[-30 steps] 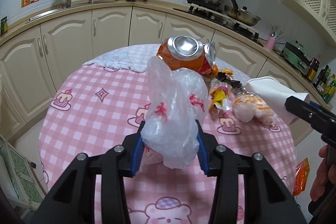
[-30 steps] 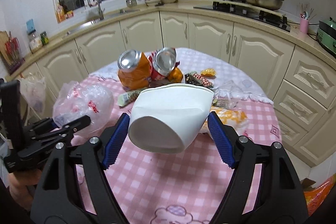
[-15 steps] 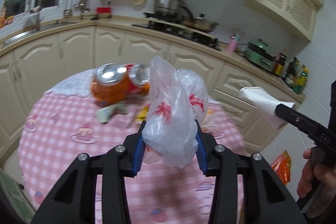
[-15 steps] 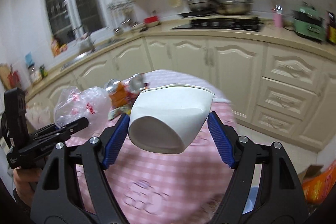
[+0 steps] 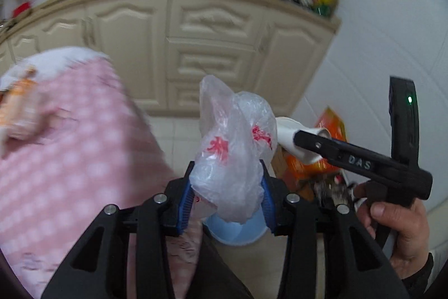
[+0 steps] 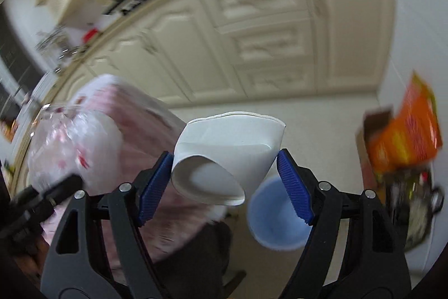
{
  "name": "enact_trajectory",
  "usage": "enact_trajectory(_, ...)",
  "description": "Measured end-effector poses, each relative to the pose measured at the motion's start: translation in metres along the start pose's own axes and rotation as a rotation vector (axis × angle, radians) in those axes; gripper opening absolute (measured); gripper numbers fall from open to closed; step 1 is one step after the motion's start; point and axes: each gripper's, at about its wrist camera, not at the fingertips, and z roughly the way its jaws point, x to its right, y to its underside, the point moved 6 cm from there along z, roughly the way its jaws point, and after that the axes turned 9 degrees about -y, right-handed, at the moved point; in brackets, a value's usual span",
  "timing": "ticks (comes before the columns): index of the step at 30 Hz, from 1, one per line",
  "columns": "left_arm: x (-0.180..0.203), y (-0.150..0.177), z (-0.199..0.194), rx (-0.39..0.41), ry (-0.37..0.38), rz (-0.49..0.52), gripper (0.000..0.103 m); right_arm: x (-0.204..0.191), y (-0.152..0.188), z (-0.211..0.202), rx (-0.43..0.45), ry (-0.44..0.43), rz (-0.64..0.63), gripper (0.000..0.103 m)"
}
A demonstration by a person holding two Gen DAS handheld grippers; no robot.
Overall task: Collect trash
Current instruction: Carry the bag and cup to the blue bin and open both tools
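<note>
Left gripper (image 5: 226, 195), jaws part-closed, clamped on crumpled plastic bag (image 5: 233, 156), centre frame; right gripper (image 6: 224, 181), jaws wide, pinching squashed white paper cup (image 6: 224, 153); blue bin (image 6: 275, 217) on pale floor, lower centre, partly hidden behind both loads; orange packaging (image 6: 406, 131) at right; pink checked tablecloth (image 5: 61, 159) at left; cream cabinets (image 5: 212, 27) behind, blurred.

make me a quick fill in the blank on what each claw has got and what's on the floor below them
1. The left claw is shut on a crumpled clear plastic ____ with red print.
2. The right claw grips a squashed white paper ____.
3. On the floor below both claws stands a round bin coloured ____.
4. The tablecloth is checked white and ____.

Missing words: bag; cup; blue; pink
</note>
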Motion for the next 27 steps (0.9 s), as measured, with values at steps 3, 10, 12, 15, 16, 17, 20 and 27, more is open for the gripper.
enact_trajectory(3,0.036,0.019,0.061,-0.118,0.013,0.053,0.041,0.045,0.017,0.027,-0.057,0.006,0.109,0.075)
enact_trajectory(10,0.07,0.046,0.171,-0.321,0.02,0.125,0.05,0.125,0.055,0.081,-0.168,-0.004,0.357,0.08)
enact_trajectory(12,0.071,0.047,0.187,-0.343,0.004,0.131,0.066,0.142,0.062,0.088,-0.176,0.0,0.426,0.09)
enact_trajectory(15,0.065,0.05,0.194,-0.332,-0.017,0.135,0.085,0.151,0.063,0.088,-0.173,0.025,0.447,0.095)
enact_trajectory(16,0.063,0.05,0.193,-0.329,-0.024,0.138,0.087,0.151,0.063,0.086,-0.169,0.034,0.445,0.095)
enact_trajectory(17,0.061,0.05,0.191,-0.326,-0.032,0.139,0.088,0.153,0.063,0.085,-0.168,0.039,0.442,0.095)
enact_trajectory(20,0.058,0.048,0.183,-0.306,-0.048,0.135,0.088,0.149,0.061,0.078,-0.153,0.056,0.431,0.097)
enact_trajectory(27,0.052,0.026,0.124,-0.198,-0.066,0.126,0.088,0.124,0.05,0.064,-0.122,0.066,0.367,0.097)
